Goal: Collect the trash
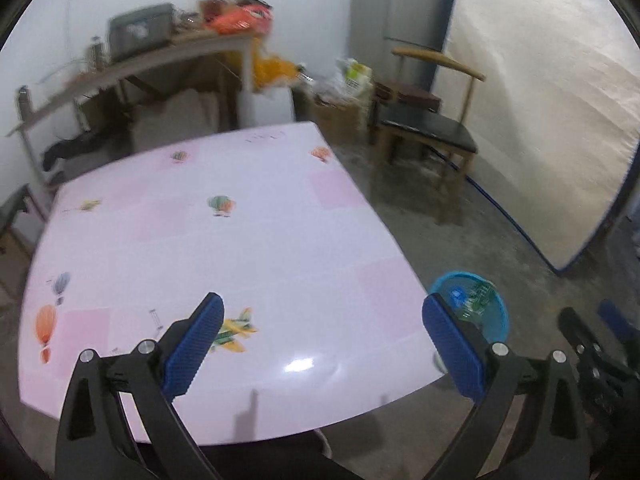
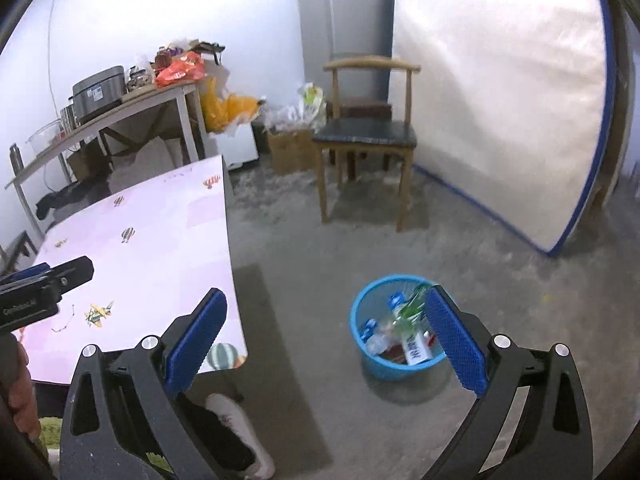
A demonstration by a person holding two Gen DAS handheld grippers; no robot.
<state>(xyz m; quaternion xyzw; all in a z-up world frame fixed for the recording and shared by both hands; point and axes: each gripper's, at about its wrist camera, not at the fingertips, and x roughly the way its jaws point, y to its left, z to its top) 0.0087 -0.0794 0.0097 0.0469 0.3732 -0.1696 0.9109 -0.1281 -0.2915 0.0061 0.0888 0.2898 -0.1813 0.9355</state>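
The glossy pale pink table (image 1: 240, 248) carries darker pink squares and printed hot-air balloons in orange, green and grey, with a yellow-green aeroplane print (image 1: 234, 330) near its front edge. The round bright blue plastic mesh basket (image 2: 400, 324) on the grey concrete floor (image 2: 320, 264) holds clear bottles with blue caps, a green bottle and a red and white pack. Both grippers have black frames and fingers (image 2: 198, 342) with dotted royal blue pads.

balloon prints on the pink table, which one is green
The balloon print near the middle of the table is the green one, striped green with a little red. The big one at the left edge is orange, and the far-corner one is orange-red.
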